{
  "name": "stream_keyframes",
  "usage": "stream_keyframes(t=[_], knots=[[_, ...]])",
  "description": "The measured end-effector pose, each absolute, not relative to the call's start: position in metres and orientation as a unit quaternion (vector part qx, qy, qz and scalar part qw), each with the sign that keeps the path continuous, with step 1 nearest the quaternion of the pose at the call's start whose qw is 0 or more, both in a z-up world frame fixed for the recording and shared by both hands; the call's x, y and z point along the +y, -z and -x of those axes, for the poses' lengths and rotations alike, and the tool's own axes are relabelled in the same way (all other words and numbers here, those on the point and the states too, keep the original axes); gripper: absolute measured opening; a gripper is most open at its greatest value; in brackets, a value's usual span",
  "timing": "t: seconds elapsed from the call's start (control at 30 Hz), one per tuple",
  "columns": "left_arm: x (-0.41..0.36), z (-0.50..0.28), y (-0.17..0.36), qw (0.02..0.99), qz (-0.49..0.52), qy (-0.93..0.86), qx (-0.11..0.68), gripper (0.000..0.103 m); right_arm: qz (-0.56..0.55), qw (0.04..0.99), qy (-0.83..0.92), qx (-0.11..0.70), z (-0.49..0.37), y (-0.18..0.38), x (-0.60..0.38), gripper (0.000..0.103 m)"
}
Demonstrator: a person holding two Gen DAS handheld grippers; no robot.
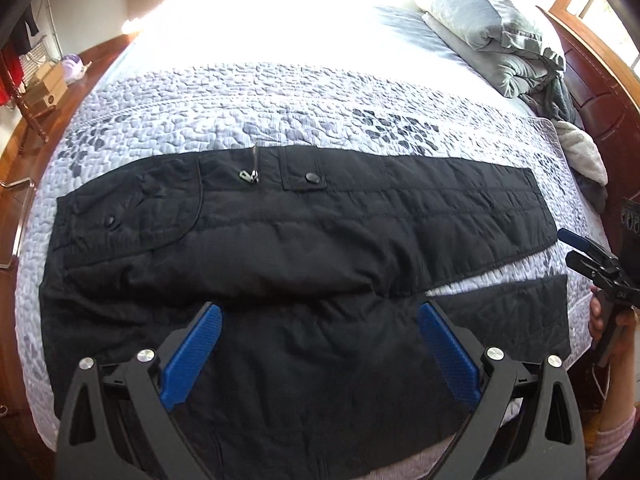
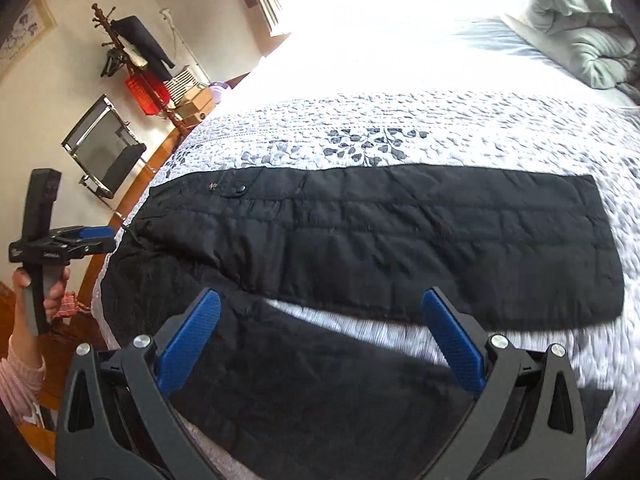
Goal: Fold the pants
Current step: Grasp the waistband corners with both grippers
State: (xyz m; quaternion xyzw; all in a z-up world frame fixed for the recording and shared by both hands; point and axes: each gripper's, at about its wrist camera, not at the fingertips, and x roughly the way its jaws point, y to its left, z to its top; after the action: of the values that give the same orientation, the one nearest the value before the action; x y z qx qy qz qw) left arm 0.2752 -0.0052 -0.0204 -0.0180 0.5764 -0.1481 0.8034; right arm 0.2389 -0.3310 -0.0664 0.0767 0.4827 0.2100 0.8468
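The left gripper [image 1: 320, 316] hovers with its blue-padded jaws spread wide and holding nothing, poised above the seat of a pair of black quilted pants [image 1: 280, 240] laid flat across a bed's gray-and-white quilted bedspread [image 1: 280, 92]. The right gripper [image 2: 320, 304] is likewise wide open and empty, over the gap where the two legs part. The pants lie lengthwise across the bed, waistband toward the left side, a zipper pull [image 1: 249, 176] and a snap button [image 1: 311, 178] visible along the far edge; the near leg [image 2: 300, 380] splays away from the far leg [image 2: 460, 240], with a wedge of bedspread showing between them. Folded gray bedding [image 1: 488, 28] sits well apart near the headboard. No fold appears to have been made yet. The likely risks: the padded, slippery-looking fabric may slide out of a shallow pinch, or a jaw may catch the bedspread beneath along with the pants and drag it up. With the legs misaligned, bringing one over the other could leave the hems offset and the fold bunched at the crotch.
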Motion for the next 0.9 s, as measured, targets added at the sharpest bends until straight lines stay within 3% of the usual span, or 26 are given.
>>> stream_keyframes(t=[0.4, 0.9], knots=[[-0.042, -0.463, 0.129, 0.722, -0.009, 0.225, 0.654, 0.099, 0.072, 0.761, -0.306, 0.568, -0.412, 0.148, -0.313, 0.1], [-0.078, -0.516, 0.17, 0.667, -0.082, 0.356, 0.649, 0.099, 0.163, 0.65, -0.388, 0.632, -0.455, 0.21, -0.288, 0.101]])
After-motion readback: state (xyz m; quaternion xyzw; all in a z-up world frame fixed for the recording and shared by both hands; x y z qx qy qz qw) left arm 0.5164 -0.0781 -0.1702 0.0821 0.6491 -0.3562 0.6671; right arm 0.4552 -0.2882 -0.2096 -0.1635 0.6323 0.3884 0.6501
